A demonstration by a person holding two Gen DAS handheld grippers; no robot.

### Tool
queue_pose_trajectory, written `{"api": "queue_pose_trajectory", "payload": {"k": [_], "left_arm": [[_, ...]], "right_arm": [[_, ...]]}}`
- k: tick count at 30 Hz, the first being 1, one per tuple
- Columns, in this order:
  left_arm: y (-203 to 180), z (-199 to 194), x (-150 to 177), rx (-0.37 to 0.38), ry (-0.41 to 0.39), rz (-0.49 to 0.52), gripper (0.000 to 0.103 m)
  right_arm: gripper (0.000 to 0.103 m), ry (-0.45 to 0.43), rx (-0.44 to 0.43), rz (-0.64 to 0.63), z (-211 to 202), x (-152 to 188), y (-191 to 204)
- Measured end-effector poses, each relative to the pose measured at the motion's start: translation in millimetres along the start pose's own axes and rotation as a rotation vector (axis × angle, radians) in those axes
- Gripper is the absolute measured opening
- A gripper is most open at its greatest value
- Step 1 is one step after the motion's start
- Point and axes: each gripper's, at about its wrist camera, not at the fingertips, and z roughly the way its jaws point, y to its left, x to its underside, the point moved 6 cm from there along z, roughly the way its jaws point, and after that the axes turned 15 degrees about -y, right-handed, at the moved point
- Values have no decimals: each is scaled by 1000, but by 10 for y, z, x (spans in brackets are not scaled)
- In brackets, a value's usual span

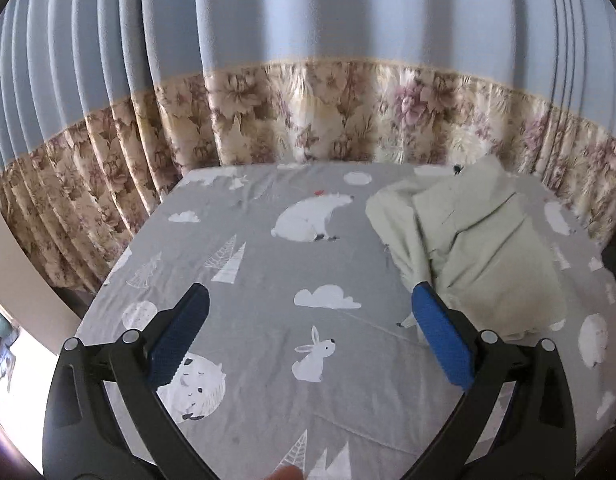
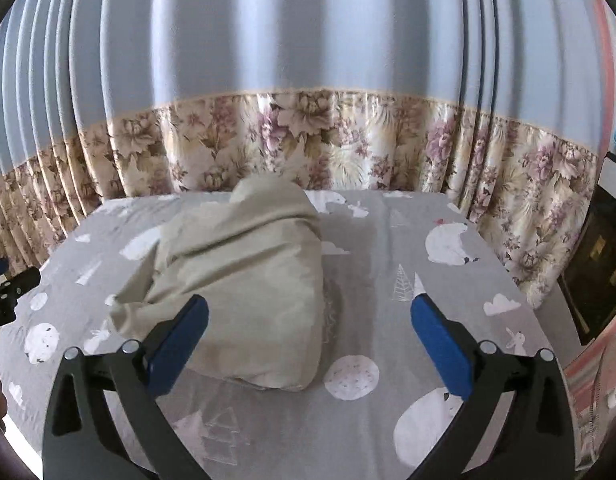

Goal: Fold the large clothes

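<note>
While no writing shows, both left tongs (image 1: 310, 300) and right tongs (image 2: 310, 308) gape empty above the garment (image 2: 247, 280).

Both views: soft daylight, fairly dim, cool grey-blue cast. Light passes through the curtain (image 1: 308, 12); vertical pale bands alternate with darker folds. Left wrist view: blown-out white patch at lower left edge (image 1: 11, 412), no detail there. Shadows on the bed (image 1: 267, 264) are weak and diffuse; the garment (image 2: 247, 264) casts a soft dark band to its right in the right wrist view. Strong fisheye bend: curtain hem bows upward, folds curve at the sides, black vignette in the corners. Overall slightly soft, smeared, most in the curtain pattern and garment edges. No specular glare on the blue pads (image 2: 440, 348).
</note>
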Motion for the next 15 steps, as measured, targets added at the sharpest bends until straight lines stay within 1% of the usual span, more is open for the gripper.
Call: {"api": "queue_pose_trajectory", "payload": {"k": [3, 6, 9, 11, 15], "left_arm": [[16, -181, -73, -51, -41, 34, 100], [10, -322, -158, -89, -65, 61, 100], [6, -457, -224, -85, -91, 63, 100], [11, -535, -257, -73, -104, 41, 100], [19, -563, -268, -48, -101, 2, 100]], "right_arm": [[101, -31, 35, 21, -141, -64, 16], [101, -54, 36, 62, -267, -127, 45], [101, -77, 45, 73, -369, -176, 80], [101, -73, 64, 75, -392, -177, 80], [101, -56, 90, 62, -441, -148, 85]]}}
